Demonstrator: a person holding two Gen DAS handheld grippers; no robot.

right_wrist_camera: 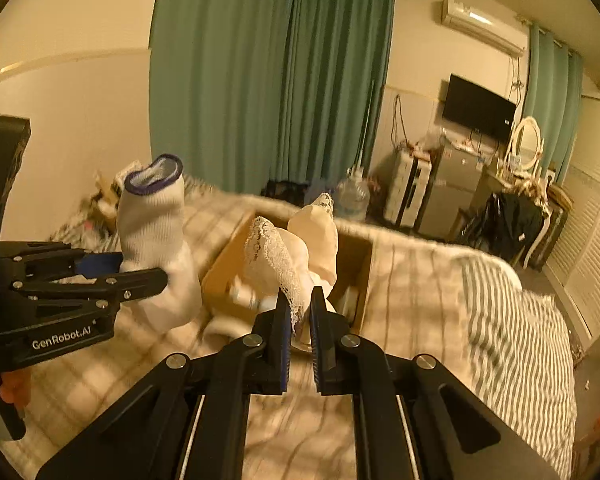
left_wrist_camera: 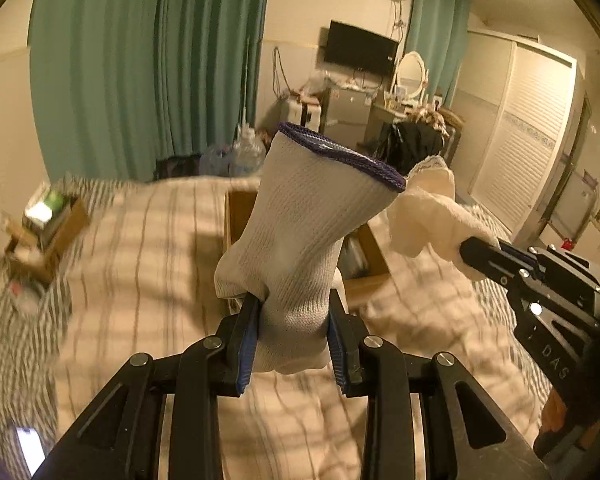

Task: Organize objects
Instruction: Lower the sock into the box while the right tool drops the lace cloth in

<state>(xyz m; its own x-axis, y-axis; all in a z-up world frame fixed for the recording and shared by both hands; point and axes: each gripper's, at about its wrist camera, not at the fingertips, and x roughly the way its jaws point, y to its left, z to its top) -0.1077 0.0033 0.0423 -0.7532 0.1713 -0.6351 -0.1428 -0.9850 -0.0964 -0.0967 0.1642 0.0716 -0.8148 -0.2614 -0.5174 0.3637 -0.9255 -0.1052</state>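
Note:
My left gripper (left_wrist_camera: 293, 322) is shut on a white ribbed sock with a purple cuff (left_wrist_camera: 312, 208), held upright above the bed; it also shows in the right wrist view (right_wrist_camera: 156, 236). My right gripper (right_wrist_camera: 300, 314) is shut on a cream sock with a lace cuff (right_wrist_camera: 288, 252), which also shows in the left wrist view (left_wrist_camera: 424, 216). Both socks hang in the air near an open cardboard box (right_wrist_camera: 356, 240) on the bed, with pale items inside. The box is partly hidden behind the purple-cuffed sock in the left wrist view (left_wrist_camera: 374, 260).
The bed carries a plaid blanket (left_wrist_camera: 148, 264) and a striped quilt (right_wrist_camera: 516, 336). A smaller cardboard box with items (left_wrist_camera: 48, 232) sits at the bed's left edge. A phone (left_wrist_camera: 30, 446) lies at lower left. Water jugs (left_wrist_camera: 246, 152), cabinets and a wardrobe (left_wrist_camera: 516, 136) stand beyond.

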